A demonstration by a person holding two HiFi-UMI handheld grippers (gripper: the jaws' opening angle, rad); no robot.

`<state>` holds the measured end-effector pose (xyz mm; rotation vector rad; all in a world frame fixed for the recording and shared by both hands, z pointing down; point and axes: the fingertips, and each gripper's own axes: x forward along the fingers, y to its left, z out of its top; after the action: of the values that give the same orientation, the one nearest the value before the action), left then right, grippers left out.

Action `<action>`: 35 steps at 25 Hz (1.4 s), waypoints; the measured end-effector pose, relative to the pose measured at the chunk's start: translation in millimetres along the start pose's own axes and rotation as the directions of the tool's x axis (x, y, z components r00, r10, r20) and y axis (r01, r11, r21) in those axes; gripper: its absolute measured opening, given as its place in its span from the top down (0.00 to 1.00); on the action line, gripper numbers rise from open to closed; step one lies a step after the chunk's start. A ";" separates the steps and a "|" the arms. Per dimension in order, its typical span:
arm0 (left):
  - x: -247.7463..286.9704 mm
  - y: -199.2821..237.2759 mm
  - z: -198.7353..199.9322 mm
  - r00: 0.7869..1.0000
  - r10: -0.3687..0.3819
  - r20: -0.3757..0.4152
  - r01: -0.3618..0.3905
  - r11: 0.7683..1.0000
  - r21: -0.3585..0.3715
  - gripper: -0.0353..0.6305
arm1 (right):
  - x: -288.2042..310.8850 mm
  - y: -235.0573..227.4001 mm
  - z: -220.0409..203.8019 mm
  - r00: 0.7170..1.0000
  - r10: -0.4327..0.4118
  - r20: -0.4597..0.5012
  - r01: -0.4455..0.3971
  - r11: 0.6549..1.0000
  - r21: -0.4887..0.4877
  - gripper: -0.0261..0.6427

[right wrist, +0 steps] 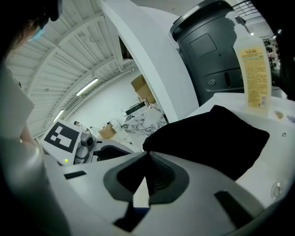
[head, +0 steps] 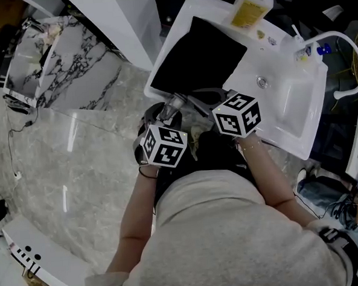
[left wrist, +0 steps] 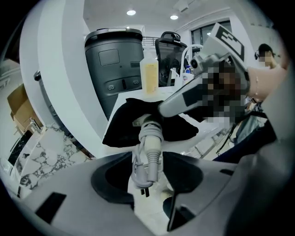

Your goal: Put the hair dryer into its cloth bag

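Matte black cloth bag (head: 196, 53), a soft, flat rectangle, lies on the glossy white surface (head: 250, 65) beside the moulded basin (head: 288, 105) with its curved white faucet (head: 342, 45). The hair dryer (left wrist: 150, 138) shows only as a pale grey ribbed cord sleeve and a looped cord ending in a pronged plug, coming out at the bag's near edge; its body cannot be made out. The left tool (left wrist: 147, 159) is released, its smooth grey jaws spread to either side of the cord bundle. The right tool (right wrist: 147, 154) is clenched, jaws together, tips at the bag's edge; whether cloth is pinched cannot be told. A translucent yellow bottle (head: 252, 5) stands at the far end of the surface, and a dark grey rounded bin (left wrist: 113, 64) stands behind it. Only the left gripper view shows the cord. In the head view the marker cubes and the person's torso cover that spot, above veined marble floor (head: 77, 151).
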<state>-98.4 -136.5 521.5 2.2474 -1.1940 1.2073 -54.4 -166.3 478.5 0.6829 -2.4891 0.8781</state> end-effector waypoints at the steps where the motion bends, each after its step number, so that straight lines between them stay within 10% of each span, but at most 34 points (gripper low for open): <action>1: 2.7 -0.1 1.3 1.000 0.000 -0.005 0.000 1.000 -0.011 0.64 | -0.1 0.0 0.5 1.000 0.000 0.002 0.000 1.000 0.001 0.94; 26: 14.4 -2.3 -20.3 0.997 -0.001 -0.078 -0.001 1.000 -0.018 0.59 | -10.7 -8.8 4.6 1.000 0.004 0.024 -0.004 1.000 0.025 0.94; 29: 15.8 0.4 -25.1 0.997 0.008 -0.073 -0.010 0.999 -0.033 0.77 | -10.1 -8.4 3.5 1.000 0.004 0.021 -0.004 1.000 0.022 0.94; 35: 5.0 3.0 -3.9 1.000 -0.028 0.001 0.028 0.997 -0.067 0.78 | -11.9 -3.8 5.9 0.999 0.026 0.026 -0.027 0.999 0.034 0.94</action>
<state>-101.5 -138.5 527.5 2.2078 -1.1817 1.1399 -44.1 -169.2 469.7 0.6780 -2.5165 0.9298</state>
